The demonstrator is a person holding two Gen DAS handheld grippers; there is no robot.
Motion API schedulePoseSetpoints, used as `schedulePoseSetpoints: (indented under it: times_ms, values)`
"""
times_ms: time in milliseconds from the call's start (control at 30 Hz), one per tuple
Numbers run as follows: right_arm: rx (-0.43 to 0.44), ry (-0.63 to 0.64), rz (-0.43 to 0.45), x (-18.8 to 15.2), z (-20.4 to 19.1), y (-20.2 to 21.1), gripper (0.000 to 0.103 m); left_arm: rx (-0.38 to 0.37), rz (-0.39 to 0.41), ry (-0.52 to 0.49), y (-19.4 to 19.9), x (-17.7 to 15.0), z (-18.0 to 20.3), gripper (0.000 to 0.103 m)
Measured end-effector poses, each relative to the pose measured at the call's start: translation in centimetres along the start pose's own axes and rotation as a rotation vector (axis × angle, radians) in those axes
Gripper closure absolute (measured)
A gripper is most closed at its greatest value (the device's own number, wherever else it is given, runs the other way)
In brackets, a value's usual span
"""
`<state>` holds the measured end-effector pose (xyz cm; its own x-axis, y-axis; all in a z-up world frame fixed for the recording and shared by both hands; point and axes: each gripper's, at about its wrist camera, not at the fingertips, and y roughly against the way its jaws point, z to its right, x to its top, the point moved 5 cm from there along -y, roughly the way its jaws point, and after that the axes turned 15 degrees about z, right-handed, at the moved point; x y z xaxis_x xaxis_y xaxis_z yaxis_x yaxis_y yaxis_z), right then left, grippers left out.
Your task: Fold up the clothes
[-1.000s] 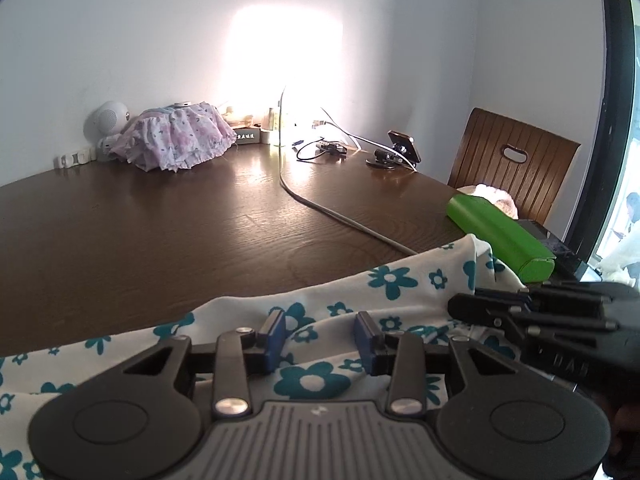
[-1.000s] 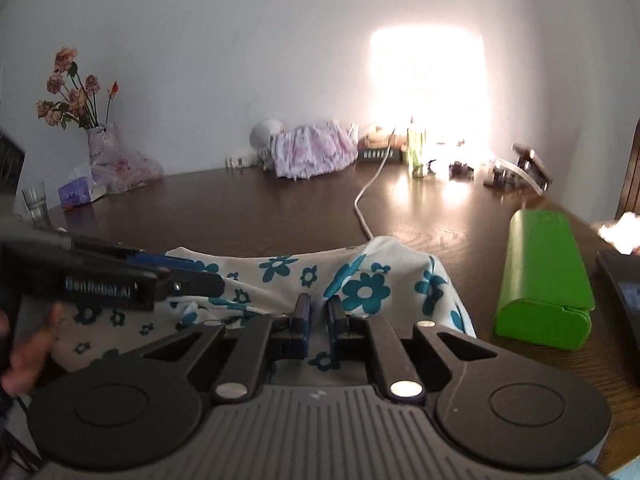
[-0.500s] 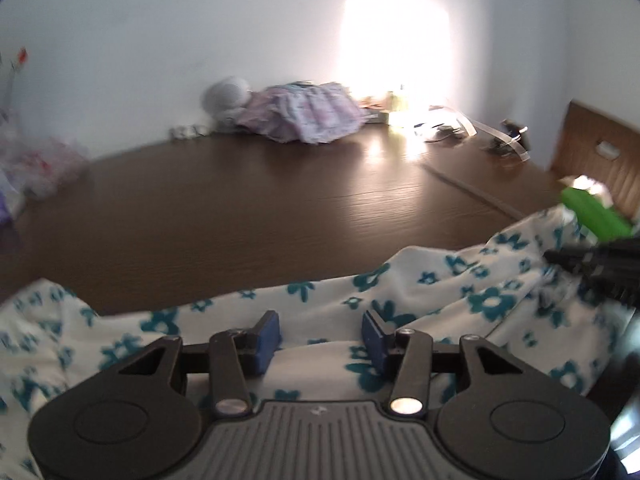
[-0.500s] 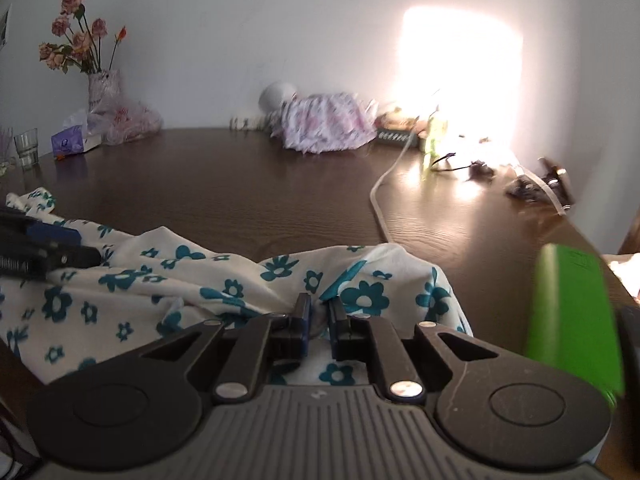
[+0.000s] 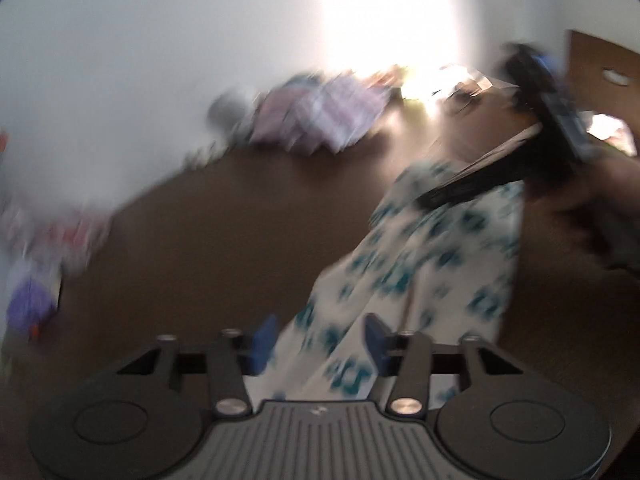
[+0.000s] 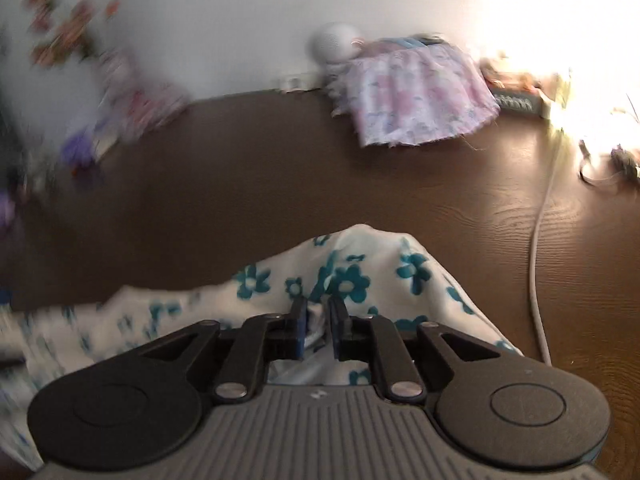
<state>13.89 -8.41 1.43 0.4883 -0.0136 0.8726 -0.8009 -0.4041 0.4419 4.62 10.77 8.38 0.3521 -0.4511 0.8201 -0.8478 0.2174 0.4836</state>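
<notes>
Left gripper — jaws opening, wider apart than a second ago; the floral cloth runs between the blue pads but neither pad presses on it, so it is released. A second ago the cloth lay low across the bottom of the left wrist view; now it hangs as a slanted band from upper right down to the lower centre, pulled taut toward the right gripper at the upper right. That view is heavily blurred.

Right gripper — pads close together, pinching a fold of the floral cloth, though opening slightly. The green case seen at its right edge earlier is out of frame now.

Cloth sits at the near edge of the worktop, bunched at lower centre in the right wrist view and trailing to the lower left.

Open room: the broad bare brown middle of the worktop. Bounds — white cable along the right, pink patterned fabric at the far wall, flowers and blurred clutter at upper left.
</notes>
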Motion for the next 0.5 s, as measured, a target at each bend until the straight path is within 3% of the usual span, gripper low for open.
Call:
schedulePoseSetpoints:
  times_ms: [33, 67, 133, 267, 333, 400, 500]
  values:
    - [0.015, -0.024, 0.046, 1.2, 0.1, 1.0, 0.091, -0.022, -0.006, -0.035, -0.6, 0.7, -0.2, 0.04]
    - [0.034, -0.03, 0.098, 2.1, 0.2, 2.8, 0.084, -0.04, -0.023, -0.063, -1.6, 0.9, -0.4, 0.04]
    - [0.028, -0.084, 0.116, 2.0, 0.9, 5.5, 0.074, -0.079, -0.067, -0.068, -4.5, 0.6, -1.2, 0.04]
    - [-0.01, -0.096, 0.009, -1.8, 1.6, 6.3, 0.071, -0.19, -0.152, 0.006, -9.7, -0.7, -1.7, 0.055]
    - [-0.055, -0.077, -0.043, -3.4, 1.7, 5.1, 0.071, -0.235, -0.154, 0.024, -10.8, -1.1, -1.8, 0.056]
    - [-0.071, -0.046, -0.037, -3.6, 1.5, 4.0, 0.071, -0.241, -0.139, 0.023, -11.1, -1.0, -1.8, 0.066]
    - [-0.11, 0.027, -0.055, -2.7, 0.4, 1.5, 0.074, -0.155, -0.101, -0.017, -11.9, -0.4, -1.7, 0.086]
